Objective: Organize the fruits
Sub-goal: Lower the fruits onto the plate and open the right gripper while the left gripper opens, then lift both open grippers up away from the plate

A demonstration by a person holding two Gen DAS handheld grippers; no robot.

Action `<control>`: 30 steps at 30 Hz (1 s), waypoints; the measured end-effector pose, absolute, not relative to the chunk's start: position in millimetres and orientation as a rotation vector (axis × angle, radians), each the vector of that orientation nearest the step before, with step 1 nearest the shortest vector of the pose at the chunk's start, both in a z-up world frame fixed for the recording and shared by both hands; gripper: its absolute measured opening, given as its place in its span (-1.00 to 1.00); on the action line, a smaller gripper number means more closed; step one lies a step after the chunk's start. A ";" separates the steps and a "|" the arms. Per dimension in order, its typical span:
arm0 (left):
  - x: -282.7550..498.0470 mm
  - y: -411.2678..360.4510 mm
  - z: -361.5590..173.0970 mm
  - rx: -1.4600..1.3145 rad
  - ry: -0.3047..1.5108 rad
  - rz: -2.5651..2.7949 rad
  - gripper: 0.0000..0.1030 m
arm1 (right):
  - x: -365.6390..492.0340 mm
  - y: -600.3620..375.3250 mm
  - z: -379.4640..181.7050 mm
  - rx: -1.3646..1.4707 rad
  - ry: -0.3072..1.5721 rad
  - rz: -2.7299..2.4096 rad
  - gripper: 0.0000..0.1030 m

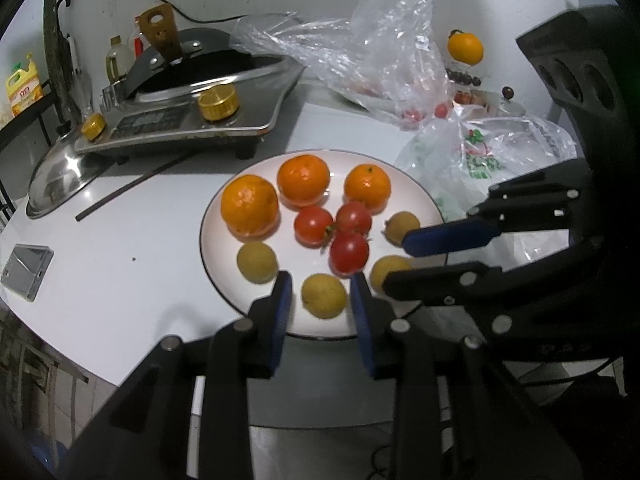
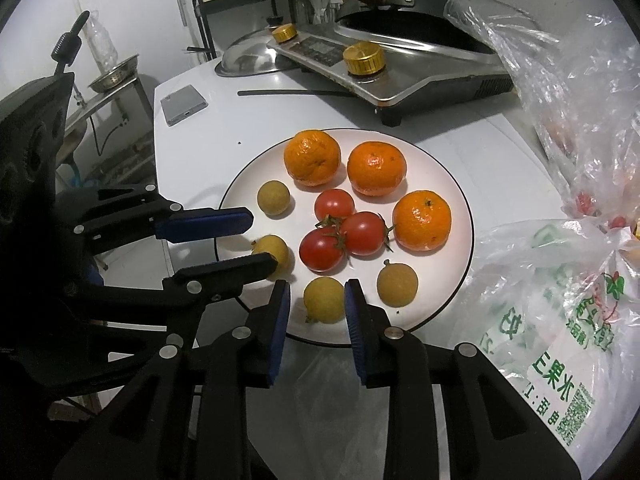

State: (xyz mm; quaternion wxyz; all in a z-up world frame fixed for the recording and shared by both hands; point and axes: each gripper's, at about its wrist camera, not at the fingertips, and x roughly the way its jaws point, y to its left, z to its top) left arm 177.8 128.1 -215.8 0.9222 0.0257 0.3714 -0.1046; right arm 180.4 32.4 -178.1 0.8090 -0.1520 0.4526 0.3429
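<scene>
My left gripper [image 1: 321, 282] points down at the near edge of the plate [image 1: 228, 268]. Its blue pads stand a little apart, with one small yellow-brown fruit [image 1: 323, 295] lying between them. I can see a thin gap on each side, so I am straddling it, not squeezing it.

My right gripper [image 2: 316, 286] is set the same way over a second small yellow-brown fruit [image 2: 323, 300]. The jaws are slightly parted around it. One pad is very close to the skin, but I see no clear press. The two tools sit side by side, angled toward each other over the same rim.

Two more small yellow-brown fruits lie on the plate, one further along each side [image 1: 257, 262] [image 1: 402, 225]. Three tomatoes [image 1: 348, 236] cluster touching in the middle. Three mandarins [image 1: 304, 179] sit in a row along the far side, behind the tomatoes.

The plate is white with a dark rim and rests on a white table [image 1: 140, 272]. Beyond it to the left stands a steel cooker [image 1: 180, 124] with gold knobs and a dark pan on top. A shiny lid [image 1: 56, 184] leans beside it. A dark stick [image 1: 132, 184] and a silver phone [image 1: 26, 272] lie on the tabletop. To the right are crumpled clear plastic bags [image 1: 360, 52] and a bag printed in green [image 1: 480, 152]. A yellow bottle [image 1: 24, 88] stands on a rack by the wall.
</scene>
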 end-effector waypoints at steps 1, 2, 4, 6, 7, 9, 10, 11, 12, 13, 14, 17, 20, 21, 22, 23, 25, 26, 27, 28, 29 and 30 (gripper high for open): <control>177.6 127.8 -215.6 0.054 0.763 -0.213 -0.39 | 180.0 32.5 -177.8 -0.325 0.967 0.733 -0.40; 177.2 128.0 -215.3 0.055 0.762 -0.214 -0.39 | 179.5 32.1 -177.3 -0.325 0.965 0.732 -0.39; 175.8 127.3 -214.2 0.057 0.761 -0.212 -0.39 | 179.2 31.7 -175.8 -0.325 0.962 0.732 -0.37; 175.9 127.3 -213.3 0.058 0.760 -0.212 -0.39 | 178.7 30.6 -173.8 -0.323 0.958 0.731 -0.37; 175.1 127.1 -212.5 0.058 0.758 -0.210 -0.39 | 178.3 30.5 -172.8 -0.323 0.955 0.732 -0.37; 174.0 127.0 -210.9 0.060 0.755 -0.206 -0.38 | 177.4 29.8 -171.5 -0.323 0.952 0.731 -0.37; 173.1 127.0 -210.0 0.060 0.753 -0.204 -0.38 | 176.6 29.4 -170.6 -0.324 0.950 0.731 -0.37; 172.5 127.0 -209.0 0.062 0.752 -0.202 -0.38 | 175.9 28.9 -170.1 -0.324 0.948 0.732 -0.37; 171.5 126.7 -208.3 0.063 0.751 -0.200 -0.35 | 175.0 28.1 -169.2 -0.323 0.946 0.732 -0.37; 170.2 126.4 -207.3 0.064 0.748 -0.197 -0.31 | 174.1 27.4 -168.2 -0.323 0.943 0.731 -0.37; 169.5 126.3 -206.8 0.065 0.747 -0.195 -0.29 | 173.1 26.9 -167.0 -0.322 0.940 0.731 -0.37; 165.4 124.6 -203.3 0.067 0.740 -0.188 -0.27 | 169.6 23.7 -163.1 -0.321 0.930 0.729 -0.37; 160.6 122.6 -200.0 0.070 0.733 -0.183 -0.26 | 165.4 20.3 -158.7 -0.320 0.920 0.725 -0.37; 159.0 121.8 -198.7 0.071 0.732 -0.182 -0.26 | 164.1 19.7 -157.2 -0.320 0.917 0.723 -0.36; 157.2 120.9 -197.3 0.073 0.730 -0.182 -0.26 | 162.2 18.5 -155.9 -0.320 0.914 0.722 -0.37; 155.1 119.8 -196.1 0.074 0.727 -0.181 -0.26 | 160.0 17.1 -154.4 -0.319 0.910 0.721 -0.37; 150.8 117.8 -193.8 0.077 0.723 -0.178 -0.26 | 156.5 14.5 -151.5 -0.319 0.903 0.717 -0.36; 148.1 116.6 -192.2 0.078 0.720 -0.176 -0.26 | 154.8 13.3 -150.0 -0.318 0.899 0.716 -0.36; 146.0 115.9 -190.9 0.077 0.717 -0.174 -0.26 | 152.2 11.6 -148.4 -0.317 0.894 0.714 -0.37; 144.2 115.3 -190.0 0.078 0.715 -0.172 -0.25 | 149.5 9.5 -146.6 -0.316 0.890 0.711 -0.36; 141.1 114.3 -188.3 0.078 0.712 -0.168 -0.25 | 146.8 7.5 -144.8 -0.315 0.886 0.709 -0.36; 138.8 113.4 -187.1 0.078 0.709 -0.166 -0.25 | 145.0 6.2 -143.6 -0.316 0.883 0.707 -0.36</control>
